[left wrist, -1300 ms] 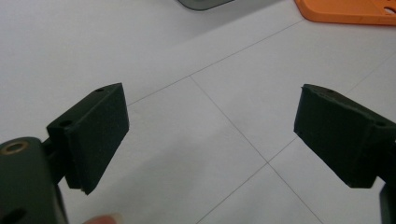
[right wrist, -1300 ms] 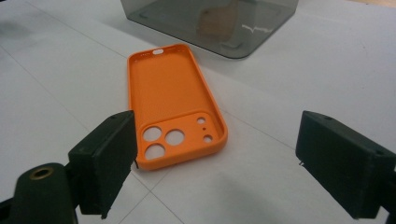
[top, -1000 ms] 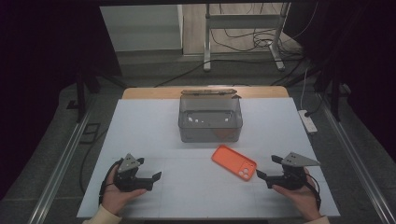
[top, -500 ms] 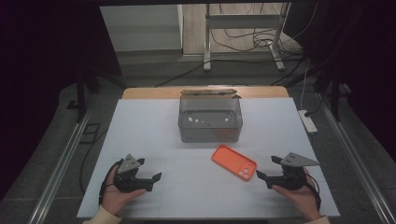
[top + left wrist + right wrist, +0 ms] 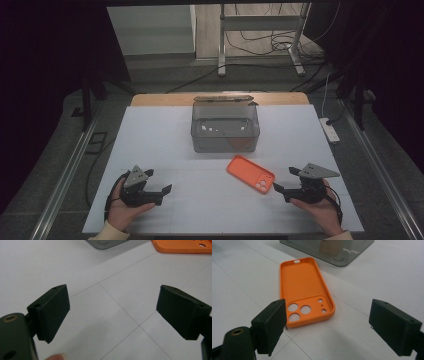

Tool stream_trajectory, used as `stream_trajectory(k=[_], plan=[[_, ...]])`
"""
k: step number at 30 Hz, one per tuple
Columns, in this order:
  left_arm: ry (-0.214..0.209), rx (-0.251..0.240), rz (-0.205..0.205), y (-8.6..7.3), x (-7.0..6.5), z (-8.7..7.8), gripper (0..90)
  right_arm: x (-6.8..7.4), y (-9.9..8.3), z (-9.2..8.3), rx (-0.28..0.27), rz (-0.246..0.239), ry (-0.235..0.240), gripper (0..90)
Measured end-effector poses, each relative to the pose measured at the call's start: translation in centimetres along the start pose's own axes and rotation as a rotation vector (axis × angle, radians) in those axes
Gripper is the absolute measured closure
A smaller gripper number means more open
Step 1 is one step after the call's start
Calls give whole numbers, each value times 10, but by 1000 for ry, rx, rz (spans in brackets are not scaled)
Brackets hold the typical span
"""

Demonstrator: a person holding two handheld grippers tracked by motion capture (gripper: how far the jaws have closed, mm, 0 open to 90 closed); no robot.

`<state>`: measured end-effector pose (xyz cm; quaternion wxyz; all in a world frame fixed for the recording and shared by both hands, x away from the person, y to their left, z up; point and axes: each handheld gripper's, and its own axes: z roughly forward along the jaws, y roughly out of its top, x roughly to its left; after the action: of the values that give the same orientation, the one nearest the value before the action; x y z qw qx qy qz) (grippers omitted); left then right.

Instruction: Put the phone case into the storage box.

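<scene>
Right tool (image 5: pixel 287 181) rests on the worktop (image 5: pixel 165 130), jaws spread, just at 3 o'clock of the orange phone case (image 5: pixel 250 173). Left tool (image 5: pixel 159 181), jaws spread, sits well apart at 9 o'clock.

Orange phone case (image 5: pixel 250 173), smoky grey box (image 5: pixel 225 128), white table (image 5: pixel 150 135), blk tongs (image 5: pixel 166 189).

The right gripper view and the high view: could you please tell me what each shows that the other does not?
The right gripper view alone shows the phone case's hollow inner side in detail, with its camera holes, lying just ahead of the right gripper's wide-open jaws. The high view alone shows the left gripper resting open on the white table, both hands, and the whole grey box with its lid up, set beyond the case. Both show the orange case flat on the table, near the box and untouched.
</scene>
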<state>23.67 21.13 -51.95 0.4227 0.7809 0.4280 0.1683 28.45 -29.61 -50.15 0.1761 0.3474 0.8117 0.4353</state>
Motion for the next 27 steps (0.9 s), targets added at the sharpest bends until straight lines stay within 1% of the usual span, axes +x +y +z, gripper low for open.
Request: stream_trajectory(k=[2,5,8,11,14,15,21,25,26,27], plan=[[-12,-3,1,1,-1,1,117,0,0,-3,-4,5,-9,152],[-12,-1,3,1,-1,2,116,0,0,-4,-9,5,-17,153],[-6,-1,2,0,0,0,117,0,1,-4,-13,4,-14,152],[-4,-8,0,0,-1,-2,118,2,3,-2,-5,8,-4,153],[-5,-6,2,0,-1,-1,119,1,4,-2,0,14,-3,153],[-6,-1,1,-1,-1,-1,120,2,6,0,18,19,8,151],[-16,2,0,-1,0,0,120,5,10,2,46,1,0,152],[-22,12,2,-1,0,2,121,7,17,1,49,-7,-7,154],[-23,12,0,0,0,2,120,8,21,0,55,-13,-16,156],[-22,13,2,0,-1,2,120,9,22,0,47,-8,-7,157]])
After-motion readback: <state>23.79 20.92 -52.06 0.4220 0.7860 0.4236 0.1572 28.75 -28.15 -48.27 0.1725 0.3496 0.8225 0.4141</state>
